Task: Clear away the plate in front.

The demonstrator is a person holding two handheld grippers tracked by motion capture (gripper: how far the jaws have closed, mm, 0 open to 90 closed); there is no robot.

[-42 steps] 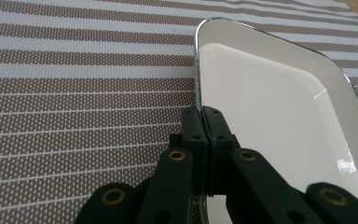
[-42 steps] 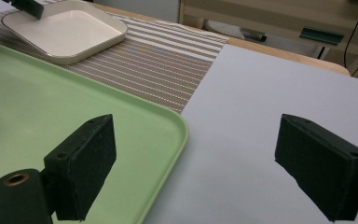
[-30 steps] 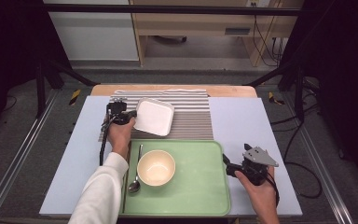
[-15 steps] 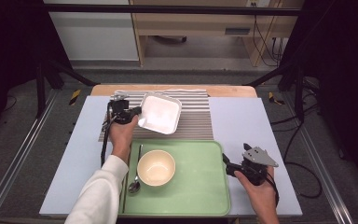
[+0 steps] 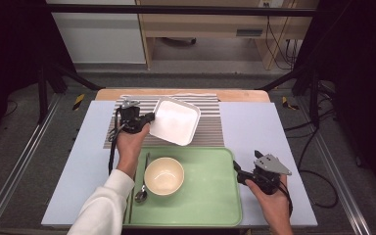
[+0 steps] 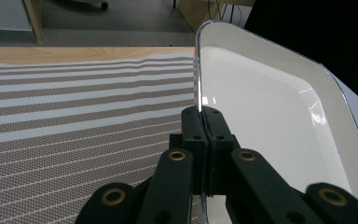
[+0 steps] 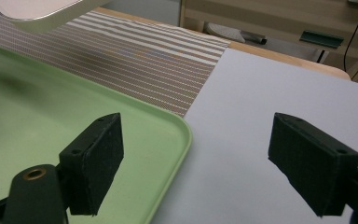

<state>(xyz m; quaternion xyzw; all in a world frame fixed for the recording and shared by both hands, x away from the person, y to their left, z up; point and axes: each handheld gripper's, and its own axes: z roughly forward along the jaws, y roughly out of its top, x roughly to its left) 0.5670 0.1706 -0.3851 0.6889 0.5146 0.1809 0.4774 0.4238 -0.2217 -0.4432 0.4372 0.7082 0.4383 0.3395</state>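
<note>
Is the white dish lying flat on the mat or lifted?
Lifted and tilted. The left tool is shut on the dish rim, and the right gripper view shows its underside off the mat.

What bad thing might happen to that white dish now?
The left gripper pinches only the thin rim of the white dish, which hangs tilted in the air, so it might slip out and fall on the striped mat. Swung toward the green tray, it could also bump the bowl or the spoon.
</note>
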